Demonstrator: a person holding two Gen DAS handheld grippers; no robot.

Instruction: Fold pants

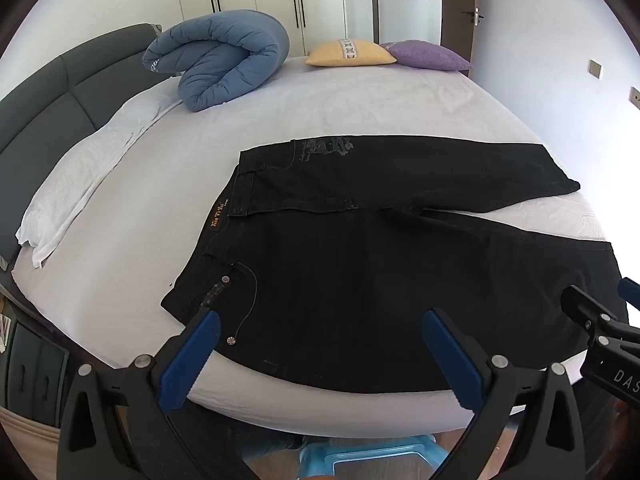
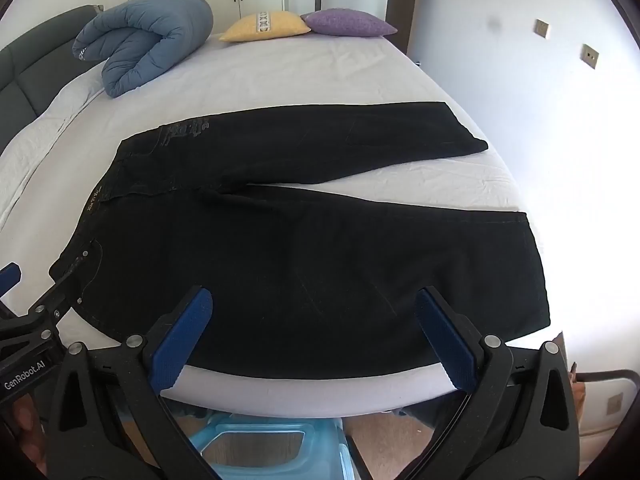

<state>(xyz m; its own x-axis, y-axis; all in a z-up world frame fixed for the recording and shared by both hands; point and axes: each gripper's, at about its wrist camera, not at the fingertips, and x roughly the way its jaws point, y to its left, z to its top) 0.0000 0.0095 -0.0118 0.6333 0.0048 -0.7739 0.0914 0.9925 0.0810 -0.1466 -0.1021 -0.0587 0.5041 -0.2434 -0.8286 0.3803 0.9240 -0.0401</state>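
A single pair of black denim pants lies spread flat on the pale-sheeted bed, waistband toward the dark padded headboard and its two legs splayed apart toward the far edge, a layout that leaves every edge free for a first fold. The near leg runs along the bed's front edge, right under both tools. The left black two-finger gripper with blue pads hovers over the waist end with its jaws spread fully wide and nothing between them; the right black two-finger gripper with blue pads hangs over the same leg nearer the hem, equally wide and empty. Neither appears to touch the cloth, though the fisheye angle makes that hard to confirm. Pushed well clear to the far side are one rolled blue quilted duvet, one yellow cushion and one purple cushion, the two cushions touching. One white pillow rests along the headboard. A light-blue plastic stool stands on the floor below the bed edge
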